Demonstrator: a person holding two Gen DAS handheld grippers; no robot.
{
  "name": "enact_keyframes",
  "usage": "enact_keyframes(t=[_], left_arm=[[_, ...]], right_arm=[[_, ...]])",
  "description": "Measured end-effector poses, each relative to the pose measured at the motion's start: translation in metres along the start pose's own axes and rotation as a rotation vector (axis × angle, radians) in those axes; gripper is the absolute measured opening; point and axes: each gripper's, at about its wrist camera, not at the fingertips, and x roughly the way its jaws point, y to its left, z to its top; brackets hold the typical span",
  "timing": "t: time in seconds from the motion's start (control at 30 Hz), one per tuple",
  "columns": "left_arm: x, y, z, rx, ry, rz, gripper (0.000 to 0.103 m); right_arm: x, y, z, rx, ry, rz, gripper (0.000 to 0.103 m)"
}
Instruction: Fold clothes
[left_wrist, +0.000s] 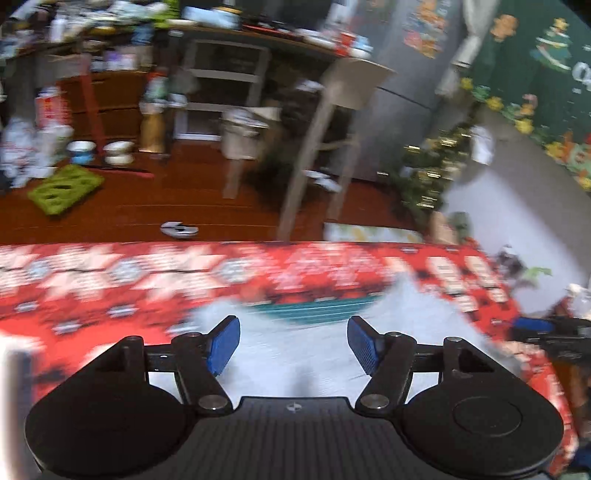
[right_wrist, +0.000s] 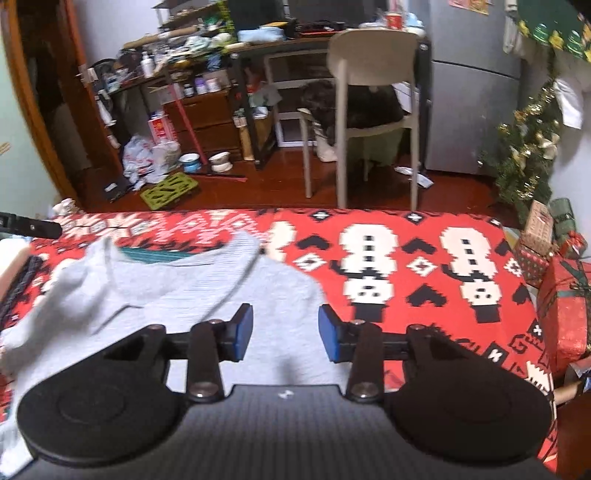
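Both pairs of blue-padded fingers, the left gripper's and the right gripper's, stood released and empty above one light grey knit garment lying on one red snowman-patterned cloth covering the bench.

I see a brown wood floor, a pale chair, a messy desk and a little Christmas tree.

Your left gripper and right gripper both tilt downward, each with its blue-padded jaws apart and nothing held between them, the left spread wider.
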Motion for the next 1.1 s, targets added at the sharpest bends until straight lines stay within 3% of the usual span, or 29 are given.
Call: enact_keyframes(t=[0.1, 0.17, 0.27, 0.37, 0.63, 0.77, 1.0, 1.1], left_arm=[[-0.016, 0.043, -0.008, -0.063, -0.012, 0.078, 0.041], [-0.015, 0.065, -0.016, -0.096, 0.005, 0.080, 0.023], [-0.001, 0.081, -0.030, -0.094, 0.052, 0.085, 0.009], [0.015, 0.084, -0.042, -0.054, 0.080, 0.074, 0.009], [0.048, 0.083, -0.047, -0.035, 0.066, -0.034, 0.009], [0.055, 0.072, -0.047, 0.053, 0.073, 0.020, 0.006], [0.056, 0.054, -0.053, 0.229, 0.023, 0.196, 0.003], [0.055, 0.058, -0.051, 0.190, 0.028, 0.202, 0.005]], right_arm=[[-0.007, 0.016, -0.001, 0.011, 0.013, 0.041, 0.061], [-0.006, 0.025, -0.004, 0.012, 0.024, 0.044, 0.062], [0.000, 0.032, -0.012, 0.024, 0.043, 0.050, 0.062], [0.007, 0.034, -0.019, 0.047, 0.064, 0.057, 0.062], [0.025, 0.019, -0.040, 0.136, 0.106, 0.051, 0.062], [0.023, 0.014, -0.044, 0.164, 0.102, 0.050, 0.062], [0.020, 0.015, -0.047, 0.177, 0.089, 0.054, 0.062], [0.018, 0.017, -0.049, 0.172, 0.089, 0.058, 0.062]])
